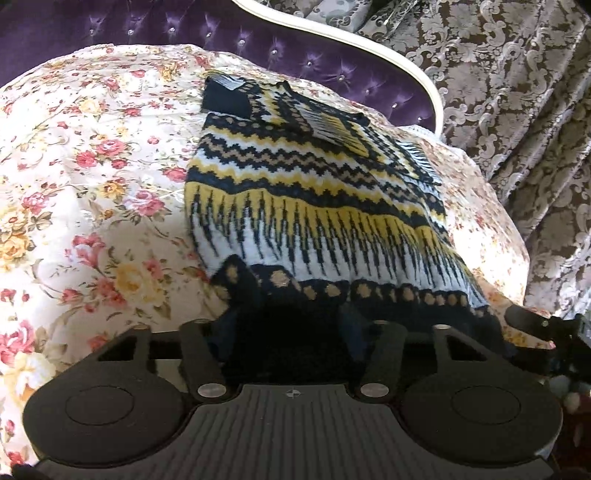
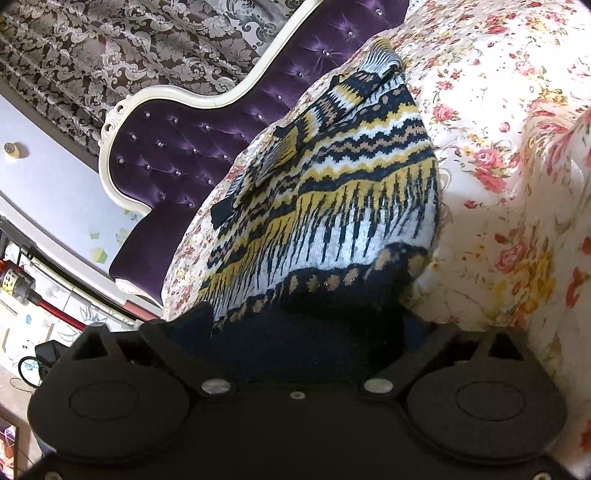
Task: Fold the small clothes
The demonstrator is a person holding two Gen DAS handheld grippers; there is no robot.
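The left gripper [image 1: 291, 325] and right gripper [image 2: 306, 332] each sit at the dark hem of the patterned sweater [image 1: 314, 199]; the knit covers the fingertips, so I cannot tell how far they close. The sweater lies on the floral bedspread [image 1: 92, 166], before the purple headboard [image 1: 147, 29].

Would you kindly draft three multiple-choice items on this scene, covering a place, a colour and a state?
1. Where does the navy, yellow and white patterned knit sweater lie?
A. on the floral quilted bedspread
B. on a bare wooden floor
C. on a hanger

2. What colour is the tufted velvet headboard?
A. green
B. purple
C. red

3. How are the sweater's sleeves arranged?
A. spread wide to both sides
B. dangling off the bed
C. folded in over the body

Answers: 1 A, flowered fabric surrounds it; 2 B, both views show purple tufting; 3 C, the striped cuffs lie on the sweater's front, while its navy hem drapes over each hand-held gripper.
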